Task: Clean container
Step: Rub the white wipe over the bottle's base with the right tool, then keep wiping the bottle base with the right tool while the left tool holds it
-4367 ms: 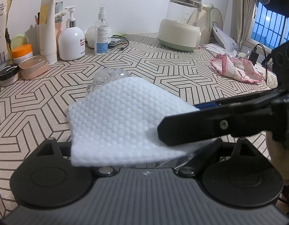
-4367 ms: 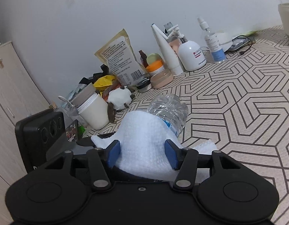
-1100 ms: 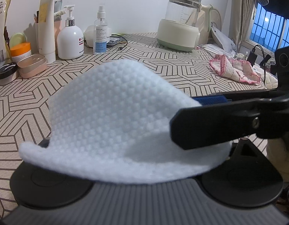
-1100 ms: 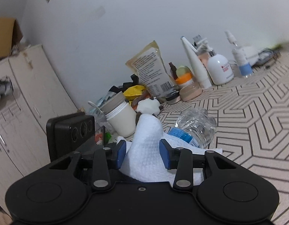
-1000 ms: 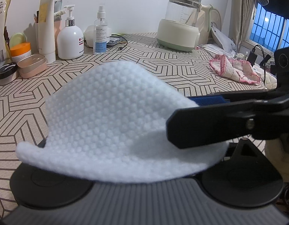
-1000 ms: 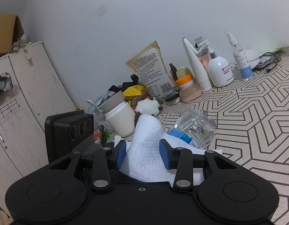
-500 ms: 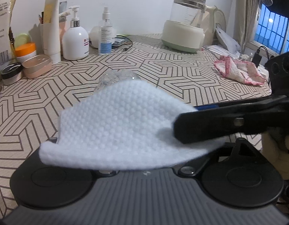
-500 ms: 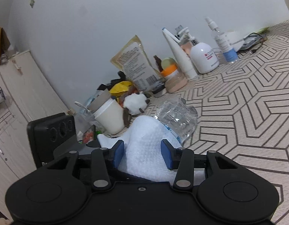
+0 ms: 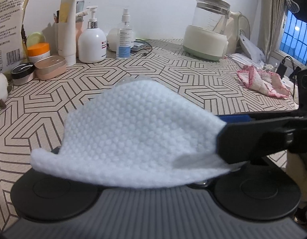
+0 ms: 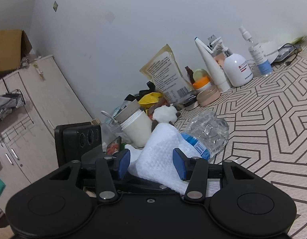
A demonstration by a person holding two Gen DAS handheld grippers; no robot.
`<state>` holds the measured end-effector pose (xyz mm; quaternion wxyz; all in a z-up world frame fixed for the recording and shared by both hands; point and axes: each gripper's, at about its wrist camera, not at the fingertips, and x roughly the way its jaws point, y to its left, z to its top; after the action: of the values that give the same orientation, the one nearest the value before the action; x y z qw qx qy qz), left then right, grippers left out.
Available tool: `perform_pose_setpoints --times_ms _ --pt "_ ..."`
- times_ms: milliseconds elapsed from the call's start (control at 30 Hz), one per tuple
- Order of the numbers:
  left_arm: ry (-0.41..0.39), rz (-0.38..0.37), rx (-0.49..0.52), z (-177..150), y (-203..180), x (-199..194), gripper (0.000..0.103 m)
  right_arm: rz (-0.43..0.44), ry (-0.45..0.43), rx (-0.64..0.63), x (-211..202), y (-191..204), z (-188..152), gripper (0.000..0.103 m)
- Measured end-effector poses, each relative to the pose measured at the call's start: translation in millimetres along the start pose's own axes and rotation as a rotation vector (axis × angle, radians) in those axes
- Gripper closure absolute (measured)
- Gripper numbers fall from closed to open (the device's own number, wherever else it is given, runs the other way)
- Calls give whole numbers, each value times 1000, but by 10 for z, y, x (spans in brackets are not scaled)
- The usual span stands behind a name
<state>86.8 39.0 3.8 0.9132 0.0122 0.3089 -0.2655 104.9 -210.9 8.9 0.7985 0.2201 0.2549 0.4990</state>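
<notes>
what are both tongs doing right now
left tongs: just been closing, hidden under the cloth, cannot tell
right tongs: shut on the cloth, jaws just opened slightly

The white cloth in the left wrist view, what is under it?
Under the white cloth lies a clear plastic bottle; only its tip peeks out above the cloth's edge. The left claw's fingers are fully covered.

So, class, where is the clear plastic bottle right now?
In the right wrist view the plastic bottle lies on its side on the patterned table, just beyond the white cloth draped over its near end.
</notes>
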Motion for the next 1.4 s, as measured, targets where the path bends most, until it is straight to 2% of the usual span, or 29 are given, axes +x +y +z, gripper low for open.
perform_pose_setpoints --times_ms 300,567,733,900,1000,1100,1200,1300,1400 --pt "10 1 33 -14 3 -39 31 -96 46 85 117 -153 29 49" --pt "6 -12 15 -16 39 -41 30 -111 53 229 124 -383 53 49" --pt "5 -19 9 -13 48 -38 30 -109 60 268 162 -462 80 49" --pt "4 -35 1 -13 62 -36 28 -66 87 281 259 -575 171 46" --pt "-6 -73 -42 -20 139 -52 26 -27 106 319 255 -618 164 46" --pt "-17 -102 -82 -36 204 -71 26 -13 105 297 250 -576 160 46" --pt "-20 -96 -90 -37 192 -68 26 18 74 247 198 -504 154 46" --pt "-22 -64 -93 -30 139 -51 26 126 48 230 142 -490 148 47" --pt "-16 -14 -74 -19 55 -22 26 69 47 204 163 -447 145 47"
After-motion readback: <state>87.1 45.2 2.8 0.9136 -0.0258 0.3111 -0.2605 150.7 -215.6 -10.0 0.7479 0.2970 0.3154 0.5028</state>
